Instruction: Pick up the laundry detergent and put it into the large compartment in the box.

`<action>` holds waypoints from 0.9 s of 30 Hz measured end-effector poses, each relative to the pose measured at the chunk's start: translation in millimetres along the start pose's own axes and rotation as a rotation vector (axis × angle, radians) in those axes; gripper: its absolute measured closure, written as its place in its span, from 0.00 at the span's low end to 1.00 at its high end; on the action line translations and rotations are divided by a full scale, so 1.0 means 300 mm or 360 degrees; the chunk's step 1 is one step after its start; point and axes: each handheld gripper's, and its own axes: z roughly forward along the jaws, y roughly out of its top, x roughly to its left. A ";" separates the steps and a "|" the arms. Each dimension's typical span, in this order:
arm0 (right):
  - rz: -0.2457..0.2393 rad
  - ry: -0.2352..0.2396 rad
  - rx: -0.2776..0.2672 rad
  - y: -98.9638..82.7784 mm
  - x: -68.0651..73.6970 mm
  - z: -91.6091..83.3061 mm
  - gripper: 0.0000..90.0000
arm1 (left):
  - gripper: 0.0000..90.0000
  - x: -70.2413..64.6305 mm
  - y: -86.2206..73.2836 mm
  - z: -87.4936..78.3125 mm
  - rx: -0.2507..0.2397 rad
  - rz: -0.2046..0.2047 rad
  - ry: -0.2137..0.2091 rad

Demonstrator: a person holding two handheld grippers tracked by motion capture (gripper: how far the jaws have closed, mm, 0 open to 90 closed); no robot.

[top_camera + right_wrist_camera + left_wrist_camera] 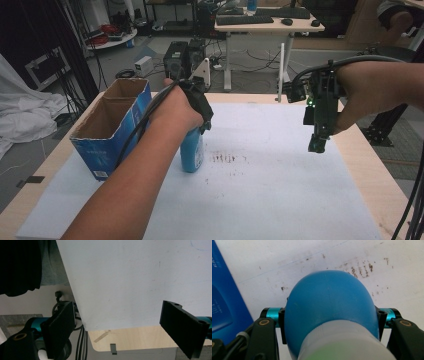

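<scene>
We see the left gripper [192,127] clamped on a blue bottle [192,150], which stands upright on the white mat [280,190] covering the worktop [372,165]. In the left gripper view the jaws press on both sides of the bottle's [327,302] rounded blue body, just below its white cap [344,342].

Just beside the bottle, on the person's left, stands an open cardboard box [112,127] with blue printed sides; its blue wall [224,297] shows at the edge of the left gripper view. It stands close to the bottle, though we cannot tell whether the two touch. The black cable from the left gripper trails back along the forearm, across the box's near side.

A patch of brown smudges [225,158] marks the mat just to the right of the bottle; the same marks [362,268] lie beyond it in the left gripper view.

The right gripper [317,145] hangs above the right part of the mat, pointing down, well apart from the bottle. Its jaws stand wide apart with nothing between them; beneath them we see a corner of the mat [130,285] and bare wood.

Beyond the worktop: a desk [265,25] with a keyboard, and cables on the floor.
</scene>
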 end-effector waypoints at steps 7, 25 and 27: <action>0.0003 -0.0002 -0.0015 -0.001 0.000 -0.003 0.13 | 0.43 0.013 -0.029 -0.085 0.0020 0.0136 -0.0072; 0.0005 -0.0007 -0.0029 -0.001 0.009 -0.012 0.13 | 0.43 0.056 -0.093 -0.378 0.0082 0.0589 -0.0098; 0.0016 -0.0005 -0.0022 -0.002 0.012 -0.013 0.13 | 0.43 0.062 -0.100 -0.404 0.0083 0.0647 -0.0089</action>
